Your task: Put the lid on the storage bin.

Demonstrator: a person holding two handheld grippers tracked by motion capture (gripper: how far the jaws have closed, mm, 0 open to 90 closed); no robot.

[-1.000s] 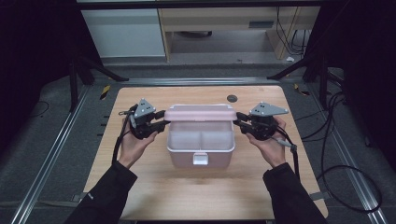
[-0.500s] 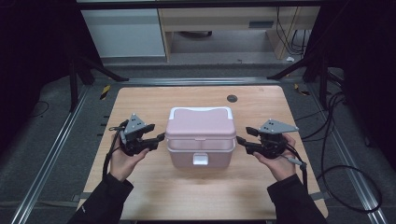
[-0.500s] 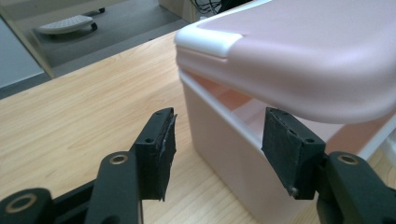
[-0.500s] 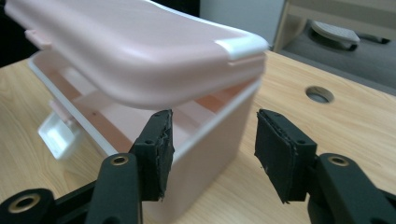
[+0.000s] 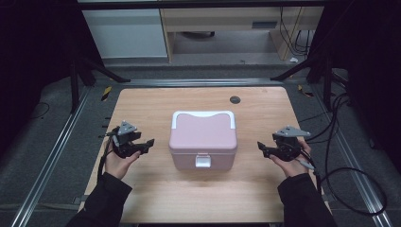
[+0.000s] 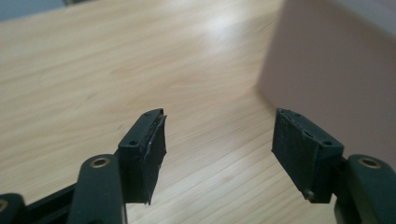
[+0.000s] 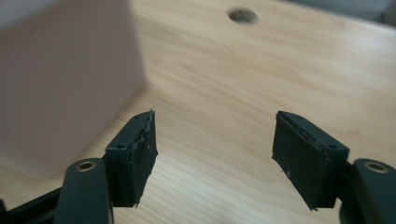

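Note:
A pink lunch box [image 5: 203, 139] with a white handle and a white front latch [image 5: 203, 161] stands shut in the middle of the wooden table [image 5: 156, 101]. My left gripper [image 5: 147, 144] is held open a short way to its left, jaws pointing at the box, nothing between them. In the left gripper view the box's pink side [image 6: 336, 70] rises at the right, beyond the open gripper [image 6: 217, 144]. My right gripper [image 5: 261, 147] is open to the right of the box, apart from it. The right gripper view has the pink wall [image 7: 65, 79] at the left and the empty gripper [image 7: 215, 149].
A round cable hole [image 5: 235, 100] sits in the table's far right part, also seen as a hole [image 7: 242, 15] in the right gripper view. Cables [image 5: 350, 175] trail off the table's right edge. Metal rails [image 5: 52, 156] run along both sides.
The box's lid has gone from open to shut. Both grippers have drawn back from the box's sides toward the near edge and outward, and stay open.

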